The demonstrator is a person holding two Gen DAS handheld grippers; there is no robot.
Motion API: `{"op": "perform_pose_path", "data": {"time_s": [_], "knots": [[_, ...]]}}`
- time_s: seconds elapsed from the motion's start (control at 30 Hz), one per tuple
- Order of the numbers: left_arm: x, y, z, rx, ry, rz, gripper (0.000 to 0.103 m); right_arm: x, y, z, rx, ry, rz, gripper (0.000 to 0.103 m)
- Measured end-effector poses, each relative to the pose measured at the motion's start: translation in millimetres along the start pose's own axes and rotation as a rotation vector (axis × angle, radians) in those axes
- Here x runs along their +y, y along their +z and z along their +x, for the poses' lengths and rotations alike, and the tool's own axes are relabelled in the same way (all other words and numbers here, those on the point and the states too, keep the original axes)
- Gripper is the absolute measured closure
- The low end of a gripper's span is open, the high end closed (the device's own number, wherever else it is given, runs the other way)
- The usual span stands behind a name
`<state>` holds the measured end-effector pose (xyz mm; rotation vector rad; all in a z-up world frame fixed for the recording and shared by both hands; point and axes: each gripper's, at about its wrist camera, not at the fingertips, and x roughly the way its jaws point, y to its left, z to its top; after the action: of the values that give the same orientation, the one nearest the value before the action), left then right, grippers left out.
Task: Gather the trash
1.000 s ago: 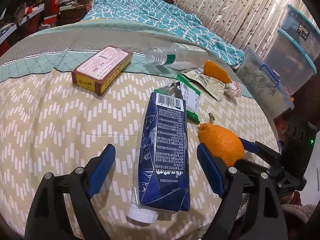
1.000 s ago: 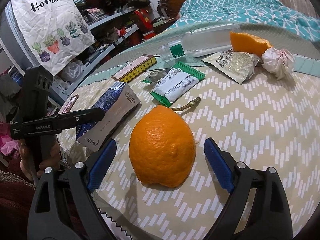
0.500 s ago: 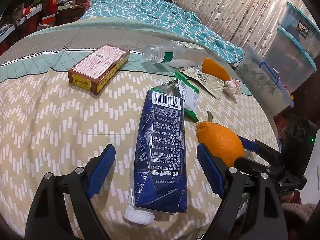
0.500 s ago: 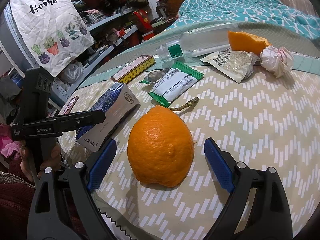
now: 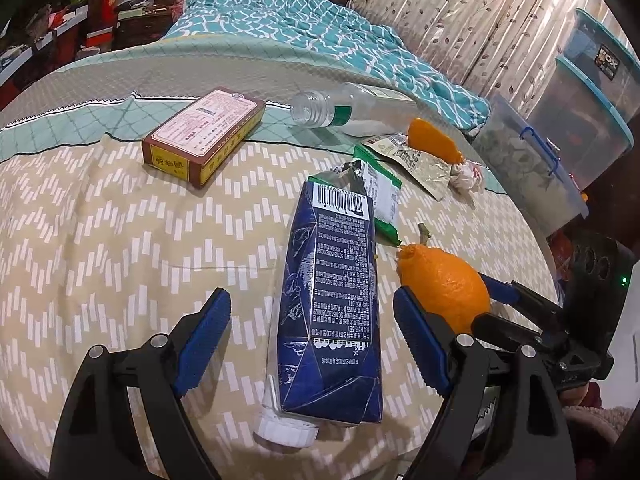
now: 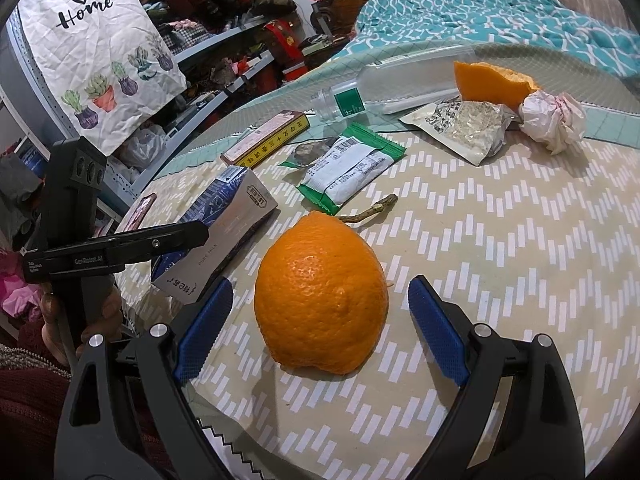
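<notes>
Both tools spread: the left gripper (image 5: 310,344) straddles the milk carton (image 5: 332,296), the right gripper (image 6: 320,320) the orange (image 6: 322,294), so closing comes next.

Dented blue milk carton (image 5: 332,304) lies flat beside orange (image 6: 322,294).

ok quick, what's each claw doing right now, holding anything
Left claw: open, straddling the blue milk carton, not gripping it.
Right claw: open, either side of the orange, not touching it.
</notes>
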<state>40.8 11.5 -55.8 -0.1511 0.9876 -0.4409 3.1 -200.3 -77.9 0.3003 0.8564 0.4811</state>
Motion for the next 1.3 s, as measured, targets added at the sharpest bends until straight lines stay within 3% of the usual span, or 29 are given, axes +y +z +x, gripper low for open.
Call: {"op": "perform_pose_path", "data": {"time_s": [0.47,0.7,0.77,0.9,0.93,0.97,1.0,1.03,1.1,1.17,1.3], "knots": [[7.4,-2.8,-7.0,-0.003,-0.008,-0.008,0.025,1.8,-3.4,-0.3,-0.001,0.000,0.011,0.014],[-15.5,-4.3,0.9,0.014,0.018,0.072,0.025,7.8,-4.9,3.7,0.012,0.009,-0.007,0.014],[-20.0,-4.8,5.5,0.020,0.033,0.092,0.029,8.6,-5.8,7.4,0.021,0.004,-0.002,0.014],[-16.4,-6.7,16.0,0.047,0.074,0.093,0.054,15.1,-5.0,11.3,0.022,-0.027,-0.025,0.013],[-14.6,-6.7,15.0,0.040,0.067,0.091,0.054,18.0,-5.1,13.0,0.022,-0.045,-0.041,0.013],[-13.4,-6.5,14.3,0.042,0.060,0.083,0.054,20.7,-5.3,14.6,0.024,-0.070,-0.060,0.017],[-12.8,-6.6,13.3,0.043,0.052,0.075,0.054,24.1,-5.4,16.1,0.025,-0.102,-0.076,0.029],[-12.0,-6.9,11.1,0.039,0.041,0.069,0.054,24.6,-5.2,15.6,0.026,-0.096,-0.082,0.033],[-12.9,-6.1,4.7,0.021,0.033,0.074,0.054,23.4,-5.0,14.1,0.037,-0.040,-0.063,0.052],[-16.6,-3.8,-6.4,-0.010,0.021,0.087,0.054,25.1,-6.2,9.5,0.026,-0.063,-0.080,0.062],[-26.9,2.6,-21.6,-0.046,-0.024,0.099,0.054,17.5,-6.4,-7.3,-0.012,-0.023,-0.041,0.066]]}}
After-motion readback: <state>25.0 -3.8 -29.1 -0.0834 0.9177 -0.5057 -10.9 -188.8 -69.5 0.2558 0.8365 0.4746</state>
